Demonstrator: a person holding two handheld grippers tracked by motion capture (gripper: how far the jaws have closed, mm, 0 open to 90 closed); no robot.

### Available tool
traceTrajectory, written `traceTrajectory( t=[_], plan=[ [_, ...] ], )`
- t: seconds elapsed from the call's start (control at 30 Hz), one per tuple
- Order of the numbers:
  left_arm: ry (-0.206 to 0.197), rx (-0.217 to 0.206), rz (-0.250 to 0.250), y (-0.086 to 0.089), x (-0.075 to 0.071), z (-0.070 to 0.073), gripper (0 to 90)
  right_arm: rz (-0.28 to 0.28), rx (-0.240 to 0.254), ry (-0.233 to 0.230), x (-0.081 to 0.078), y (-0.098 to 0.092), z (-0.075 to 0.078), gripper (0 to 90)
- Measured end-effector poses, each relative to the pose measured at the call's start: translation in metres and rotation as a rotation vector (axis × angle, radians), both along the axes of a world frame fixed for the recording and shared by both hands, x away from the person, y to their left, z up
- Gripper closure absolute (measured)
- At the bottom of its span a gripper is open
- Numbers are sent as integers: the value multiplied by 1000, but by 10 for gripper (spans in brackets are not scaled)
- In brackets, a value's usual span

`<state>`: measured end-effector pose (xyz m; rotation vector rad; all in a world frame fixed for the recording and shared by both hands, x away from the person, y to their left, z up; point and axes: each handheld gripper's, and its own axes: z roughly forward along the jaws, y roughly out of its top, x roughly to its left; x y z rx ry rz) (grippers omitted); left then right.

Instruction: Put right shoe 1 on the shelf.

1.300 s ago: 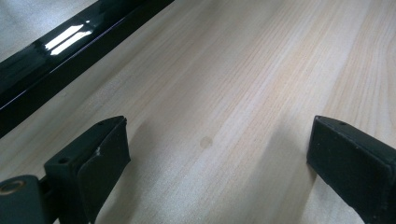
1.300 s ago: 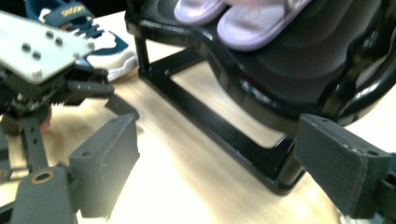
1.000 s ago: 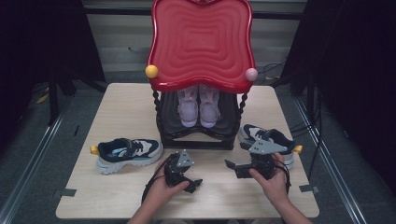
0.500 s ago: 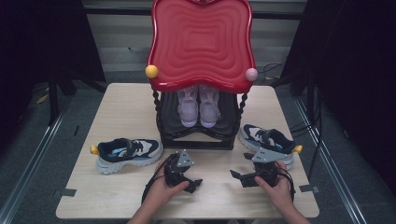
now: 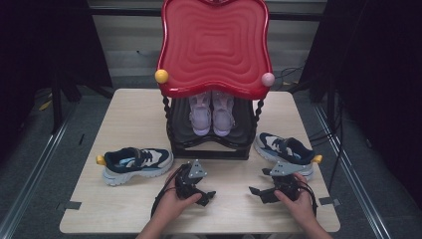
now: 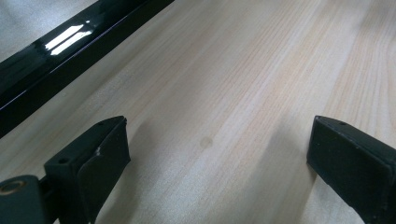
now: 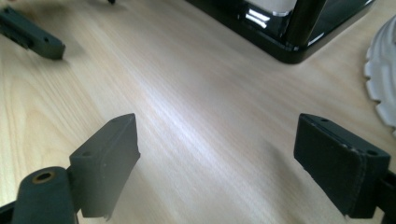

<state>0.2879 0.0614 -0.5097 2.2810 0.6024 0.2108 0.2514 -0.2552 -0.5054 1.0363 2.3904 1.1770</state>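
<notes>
Two navy and white sneakers lie on the wooden table (image 5: 124,209): one (image 5: 134,163) at the left, one (image 5: 284,148) at the right beside the rack. A pale pink pair (image 5: 211,112) stands on the black shelf of the red-topped shoe rack (image 5: 214,45). My left gripper (image 5: 205,197) (image 6: 219,130) rests low over bare wood in front of the rack, open and empty. My right gripper (image 5: 256,191) (image 7: 217,126) is also open and empty, just in front of the right sneaker, whose white sole (image 7: 383,79) shows at the frame's right edge.
The rack's glossy black base (image 6: 56,56) (image 7: 280,28) lies just beyond both grippers. One jaw of the left gripper (image 7: 32,32) shows at the upper left of the right gripper view. A dark floor with metal rails surrounds the table.
My right gripper has drawn back from the right sneaker toward the table's near edge. The left gripper and both sneakers have stayed put.
</notes>
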Motion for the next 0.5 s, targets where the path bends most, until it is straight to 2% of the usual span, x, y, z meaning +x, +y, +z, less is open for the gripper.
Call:
traceTrajectory(
  t=[0.1, 0.2, 0.23, 0.33, 0.5],
  plan=[
    [0, -1, 0, 0, 0, 0, 52, 11, -18, 21, 1, -1, -4, 134],
    [0, -1, 1, 0, 0, 0, 52, 24, -21, 24, 1, 0, -4, 135],
    [0, -1, 1, 0, 0, 0, 52, 28, -44, 29, 2, 0, -4, 135],
    [0, -1, 1, 0, 0, 0, 52, 45, -55, 43, 3, 2, -5, 132],
    [0, -1, 1, 0, 0, 0, 52, 48, -80, 33, 1, 4, -5, 129]
  ],
)
